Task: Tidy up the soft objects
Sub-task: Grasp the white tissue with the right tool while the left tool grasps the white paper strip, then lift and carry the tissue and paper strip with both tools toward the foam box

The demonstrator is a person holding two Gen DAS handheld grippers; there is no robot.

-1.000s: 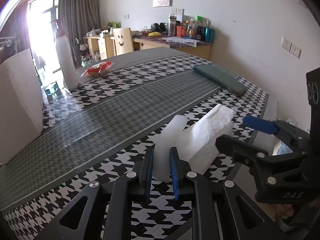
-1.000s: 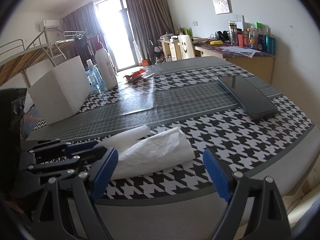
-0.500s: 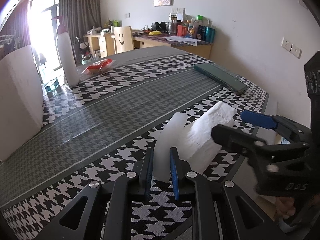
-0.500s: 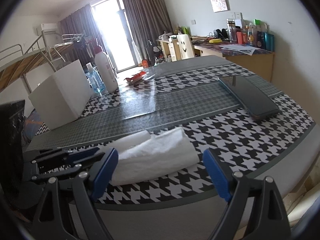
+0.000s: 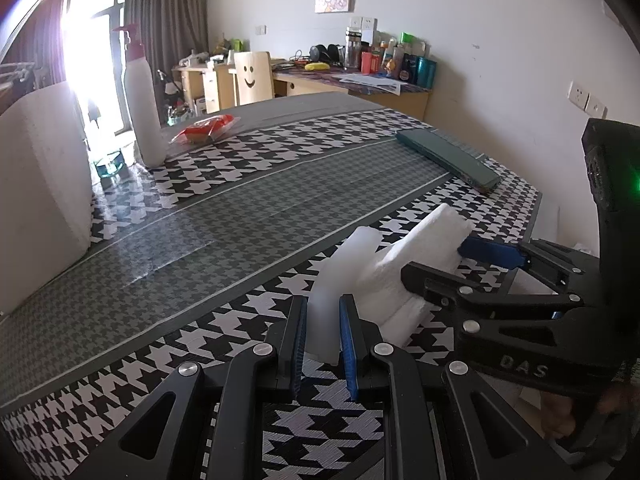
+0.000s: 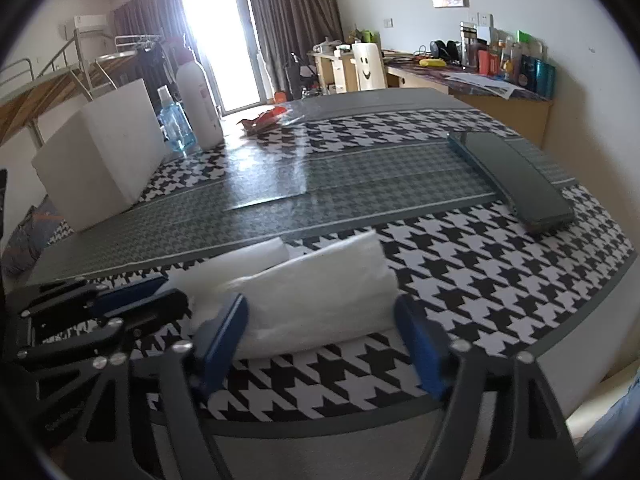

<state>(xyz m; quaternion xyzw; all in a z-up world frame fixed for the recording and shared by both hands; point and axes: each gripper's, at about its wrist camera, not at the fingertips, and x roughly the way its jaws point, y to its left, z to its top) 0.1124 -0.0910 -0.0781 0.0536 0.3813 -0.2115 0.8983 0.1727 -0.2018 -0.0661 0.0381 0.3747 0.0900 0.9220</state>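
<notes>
My left gripper point(image 5: 323, 342) is shut on a white foam strip point(image 5: 344, 276) that lies on the houndstooth table. Beside it on the right lies a folded white soft cloth point(image 5: 416, 252). In the right wrist view the cloth point(image 6: 320, 292) sits between the blue pads of my open right gripper point(image 6: 320, 344), the pads on either side of its near end, apart from it. The foam strip point(image 6: 244, 260) shows just behind the cloth. The right gripper point(image 5: 472, 264) also shows in the left wrist view, over the cloth's right side.
A big white foam block point(image 5: 36, 200) stands at the left. A white pump bottle point(image 5: 142, 112), a blue bottle point(image 6: 174, 120) and a red packet point(image 5: 206, 128) are at the far left. A dark flat case point(image 5: 448, 158) lies far right. The table edge is just below the grippers.
My right gripper has moved forward around the near end of the folded cloth, its jaws narrower than before. My left gripper keeps its hold on the foam strip and has hardly moved.
</notes>
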